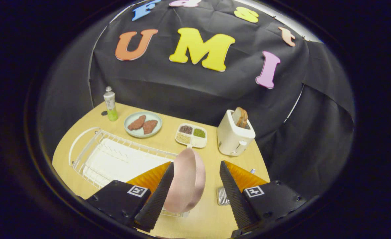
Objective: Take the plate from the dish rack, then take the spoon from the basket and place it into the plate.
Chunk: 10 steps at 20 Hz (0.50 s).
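Note:
A pink plate [186, 186] stands on edge at the near right end of the white wire dish rack [92, 149]. My gripper [197, 163] is open around it, one finger on each side. The left finger [160, 192] lies close against the plate's back, and whether it touches I cannot tell. A clear gap separates the right finger [232, 189] from the plate's face. A small silvery ribbed object [222, 196] lies on the table just left of the right finger, partly hidden by it. What it is I cannot tell.
Beyond the fingers stand a white toaster [233, 137] with a slice of bread in it, a divided dish of grains [191, 135], a pale green plate with two pieces of meat [143, 124] and a green-bottomed bottle [110, 104]. The wooden table [208, 215] ends just past the toaster.

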### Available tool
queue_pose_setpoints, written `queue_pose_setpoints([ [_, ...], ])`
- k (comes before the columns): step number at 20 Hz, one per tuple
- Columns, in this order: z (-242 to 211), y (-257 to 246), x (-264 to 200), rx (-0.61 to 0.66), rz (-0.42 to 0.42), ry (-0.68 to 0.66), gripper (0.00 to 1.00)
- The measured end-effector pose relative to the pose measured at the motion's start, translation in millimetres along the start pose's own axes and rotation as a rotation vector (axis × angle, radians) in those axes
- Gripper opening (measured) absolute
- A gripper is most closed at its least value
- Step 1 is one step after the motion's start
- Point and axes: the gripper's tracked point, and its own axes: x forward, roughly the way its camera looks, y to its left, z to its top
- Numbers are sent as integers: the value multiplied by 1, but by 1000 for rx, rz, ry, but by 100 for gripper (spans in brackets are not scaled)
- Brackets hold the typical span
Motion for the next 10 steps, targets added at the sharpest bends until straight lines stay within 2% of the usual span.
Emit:
queue_pose_setpoints([
  [2,-8,0,11,-5,-32,127,84],
  [4,-20,0,17,-23,-80,247,67],
  [5,-19,-1,22,-28,-106,280,62],
  [8,-11,-7,32,-44,-189,301,53],
  [9,-4,-9,36,-36,-205,290,45],
  [10,-2,-4,41,-28,-175,297,42],
])
